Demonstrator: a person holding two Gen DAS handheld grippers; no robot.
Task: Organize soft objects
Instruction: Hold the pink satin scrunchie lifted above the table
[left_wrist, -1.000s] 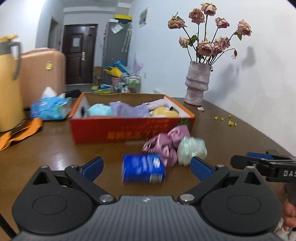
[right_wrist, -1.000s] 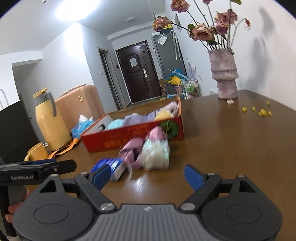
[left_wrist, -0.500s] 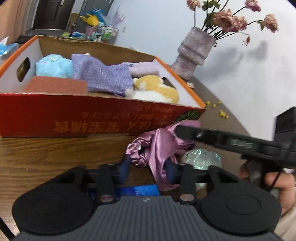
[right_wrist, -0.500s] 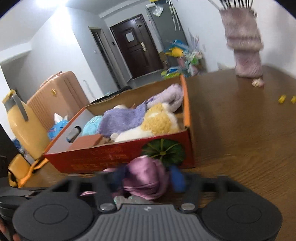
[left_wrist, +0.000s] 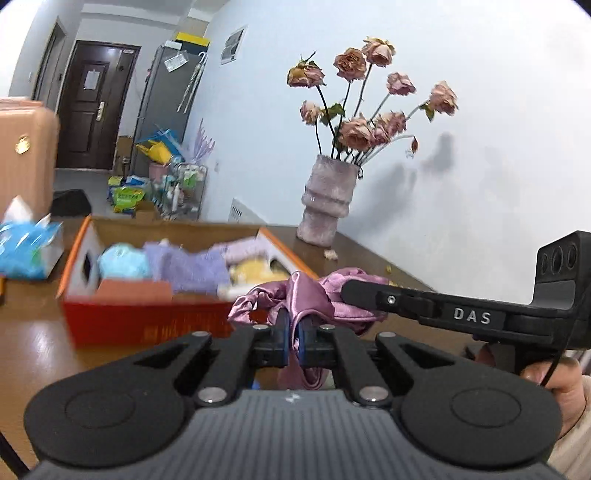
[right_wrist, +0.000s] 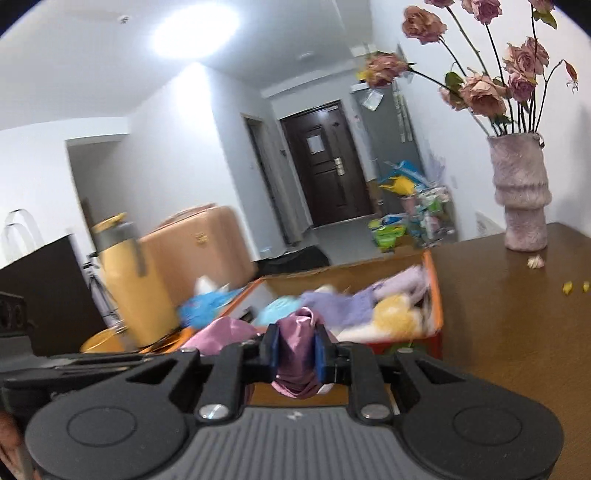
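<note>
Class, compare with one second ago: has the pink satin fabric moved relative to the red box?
Yes. The pink satin fabric has risen off the table: clamped by both grippers, it now sits level with the top of the red box, not low before its front.

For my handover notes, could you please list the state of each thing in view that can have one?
Left gripper: shut on the pink satin cloth.
Right gripper: shut on the same cloth, lifted near the box.
Red cardboard box: open-topped, holding soft toys.
Vase: upright, holding dried roses.
Door: closed.
</note>
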